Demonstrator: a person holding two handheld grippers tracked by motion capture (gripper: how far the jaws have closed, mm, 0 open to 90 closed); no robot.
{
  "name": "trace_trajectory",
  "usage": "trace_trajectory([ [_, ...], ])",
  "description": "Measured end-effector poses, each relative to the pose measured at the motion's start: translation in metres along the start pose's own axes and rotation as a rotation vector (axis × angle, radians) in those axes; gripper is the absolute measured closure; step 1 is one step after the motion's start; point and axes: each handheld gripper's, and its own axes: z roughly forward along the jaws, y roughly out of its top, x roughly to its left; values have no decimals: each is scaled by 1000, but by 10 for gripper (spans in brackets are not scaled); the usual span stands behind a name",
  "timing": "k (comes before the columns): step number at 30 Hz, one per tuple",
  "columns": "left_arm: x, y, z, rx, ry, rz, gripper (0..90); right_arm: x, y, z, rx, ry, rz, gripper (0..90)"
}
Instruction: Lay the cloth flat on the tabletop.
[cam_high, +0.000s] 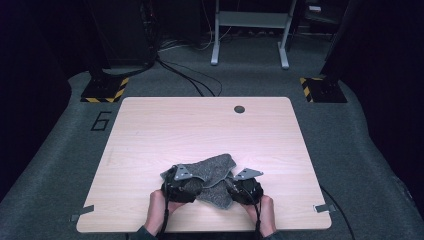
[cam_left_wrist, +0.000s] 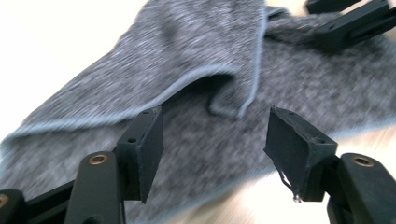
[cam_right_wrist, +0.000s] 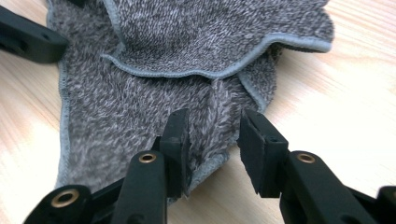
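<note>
High view shows a grey cloth (cam_high: 212, 175) lying crumpled on the wooden surface (cam_high: 200, 125), close to the near edge and about halfway between the two near corners. A person's two hands come in from the bottom, one on each side of the cloth. The left hand-held gripper (cam_high: 181, 186) sits at the cloth's left side and the right hand-held gripper (cam_high: 245, 189) sits at its right side. Left gripper view shows the left hand-held gripper (cam_left_wrist: 212, 140) with its jaws wide apart over the cloth (cam_left_wrist: 196, 84); the pads do not press on it, and one part of the cloth is folded over the rest. Right gripper view shows the right hand-held gripper (cam_right_wrist: 215, 140) with its jaws apart too. A corner of the cloth (cam_right_wrist: 187, 84) lies between them, and the left pad is right beside the cloth's edge, but the jaws are not squeezing it. The cloth has a pale stitched rim all around.
</note>
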Motion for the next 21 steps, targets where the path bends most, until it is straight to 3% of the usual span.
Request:
trace_trajectory([
  [4, -4, 7, 19, 25, 7, 2, 400, 5, -1, 4, 5, -14, -18, 680],
  [6, -2, 10, 24, 22, 27, -8, 487, 8, -2, 5, 17, -22, -18, 717],
  [10, 7, 16, 25, 3, 29, -15, 768, 8, -5, 8, 21, -25, -47, 778],
  [11, 8, 18, 24, -2, 36, -16, 802, 7, -6, 7, 26, -26, -48, 790],
  [14, 14, 21, 21, -10, 37, -23, 837, 5, -8, 6, 28, -28, -49, 810],
  [21, 30, 23, 10, -59, 32, -86, 846, -4, -16, -4, 32, -41, -18, 820],
])
